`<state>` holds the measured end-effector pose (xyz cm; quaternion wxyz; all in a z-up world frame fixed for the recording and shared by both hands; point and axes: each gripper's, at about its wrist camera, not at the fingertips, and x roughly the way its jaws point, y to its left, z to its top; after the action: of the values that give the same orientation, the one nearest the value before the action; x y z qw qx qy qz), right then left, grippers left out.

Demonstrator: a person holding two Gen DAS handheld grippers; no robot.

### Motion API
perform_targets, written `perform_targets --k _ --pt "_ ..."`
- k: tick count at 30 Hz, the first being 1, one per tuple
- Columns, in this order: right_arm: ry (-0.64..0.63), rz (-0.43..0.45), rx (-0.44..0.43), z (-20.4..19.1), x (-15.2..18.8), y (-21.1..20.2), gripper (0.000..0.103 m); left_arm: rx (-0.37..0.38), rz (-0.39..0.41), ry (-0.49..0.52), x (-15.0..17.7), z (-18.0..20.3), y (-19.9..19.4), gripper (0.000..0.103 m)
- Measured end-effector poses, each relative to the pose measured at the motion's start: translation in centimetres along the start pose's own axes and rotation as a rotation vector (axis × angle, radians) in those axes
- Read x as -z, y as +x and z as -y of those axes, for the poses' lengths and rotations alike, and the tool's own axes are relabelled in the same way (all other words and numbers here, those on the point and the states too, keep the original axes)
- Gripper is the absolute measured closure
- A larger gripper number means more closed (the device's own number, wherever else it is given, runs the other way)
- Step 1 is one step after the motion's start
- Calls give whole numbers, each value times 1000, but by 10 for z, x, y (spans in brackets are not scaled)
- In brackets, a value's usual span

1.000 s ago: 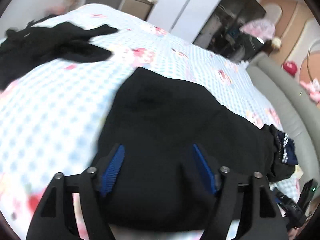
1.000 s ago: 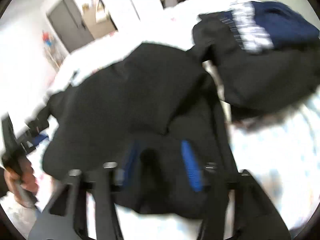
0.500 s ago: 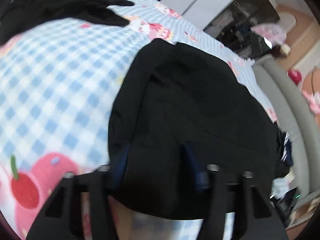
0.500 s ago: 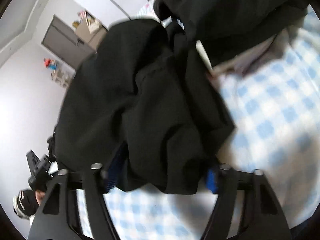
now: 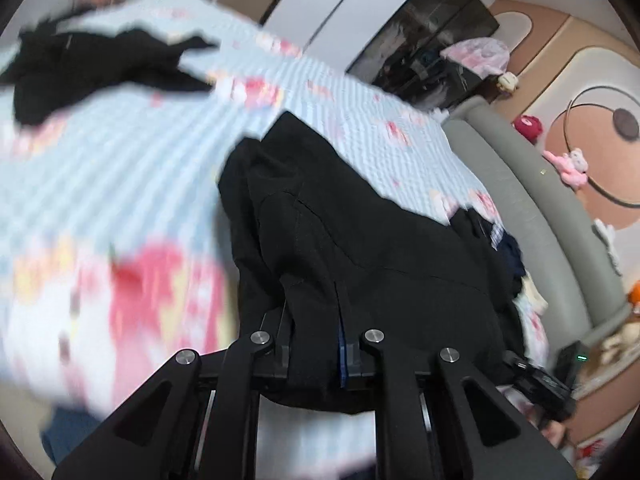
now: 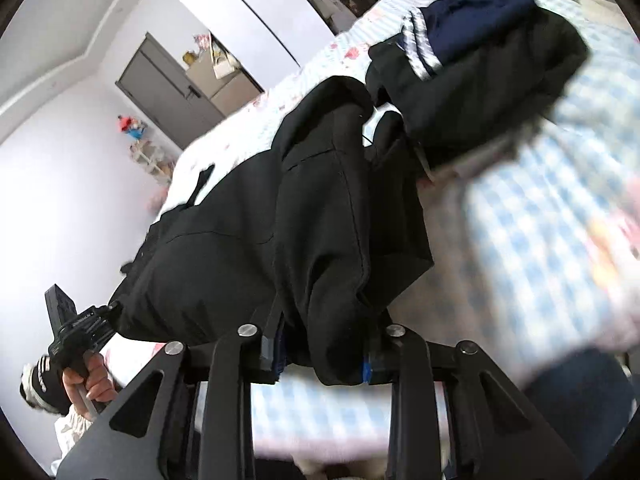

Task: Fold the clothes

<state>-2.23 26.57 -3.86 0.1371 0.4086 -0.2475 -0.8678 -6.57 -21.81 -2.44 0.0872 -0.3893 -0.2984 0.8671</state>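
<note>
We see left gripper [image 5: 316,344] jaws just closed, clenched on near edge of black garment [image 5: 360,248]. Right gripper [image 6: 324,356] jaws likewise just closed, gripping bunched fold of garment [image 6: 248,248]. Garment lies on checked bed [image 5: 120,168], near edge lifted. Navy pile [image 6: 480,24] far right.

The black garment [image 5: 360,248] is matt woven cloth with stitched seams, soft and creased. The sheet [image 5: 120,152] under it is thin printed cotton-like cloth, blue-checked with pink figures. The gripper [image 5: 316,344] frames are matt black plastic with shiny metal pins, and the headboard [image 5: 532,216] looks smooth grey leatherette.
</note>
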Motion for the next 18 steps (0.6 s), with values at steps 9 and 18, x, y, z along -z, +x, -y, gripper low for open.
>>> perform_targets --k 9,18 --pt "158 -118 220 72 34 5 38 -41 -187 51 22 -32 2 68" --pt "-171 8 244 -21 -36 1 38 11 9 224 -18 39 14 34"
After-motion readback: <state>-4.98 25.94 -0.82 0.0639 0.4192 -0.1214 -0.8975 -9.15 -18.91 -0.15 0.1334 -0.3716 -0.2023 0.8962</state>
